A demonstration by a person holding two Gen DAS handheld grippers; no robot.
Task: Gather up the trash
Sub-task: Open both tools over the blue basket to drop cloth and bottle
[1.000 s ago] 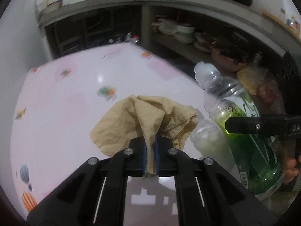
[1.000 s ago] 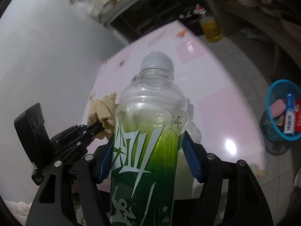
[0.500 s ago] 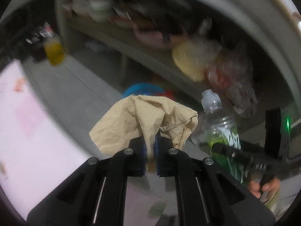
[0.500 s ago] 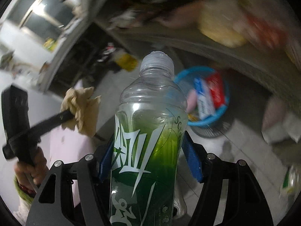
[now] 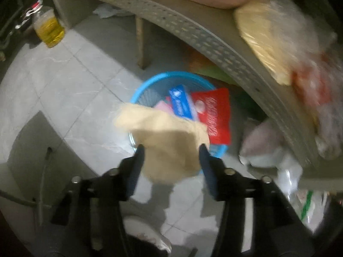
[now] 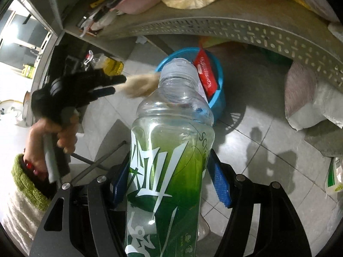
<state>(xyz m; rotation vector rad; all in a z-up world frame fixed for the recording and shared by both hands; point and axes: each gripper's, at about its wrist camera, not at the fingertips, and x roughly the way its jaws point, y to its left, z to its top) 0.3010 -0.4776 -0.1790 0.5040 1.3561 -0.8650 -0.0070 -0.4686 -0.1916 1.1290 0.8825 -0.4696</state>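
Note:
My left gripper (image 5: 171, 147) points down over a blue basket (image 5: 150, 81) on the tiled floor. Its jaws are opening, and the crumpled brown paper (image 5: 169, 141) hangs blurred between the parted pads, loose from them. A red packet (image 5: 214, 115) and a blue box (image 5: 180, 100) lie in the basket. My right gripper (image 6: 169, 171) is shut on a clear plastic bottle (image 6: 169, 150) with a green label, held upright in front of the basket (image 6: 216, 100). The right wrist view also shows the left gripper (image 6: 115, 85), the paper (image 6: 139, 85) at its tips and the hand (image 6: 53, 132) holding it.
A perforated grey shelf (image 5: 193, 32) arches over the basket, loaded with plastic bags (image 5: 268, 42). White sacks (image 5: 268, 150) lie on the floor to the right. A jug of yellow liquid (image 5: 50, 30) stands at the far left.
Both grippers swung from the pink table down to the blue basket on the floor. The left jaws, shut on the paper before, have parted and the paper has slipped free. The bottle stays gripped.

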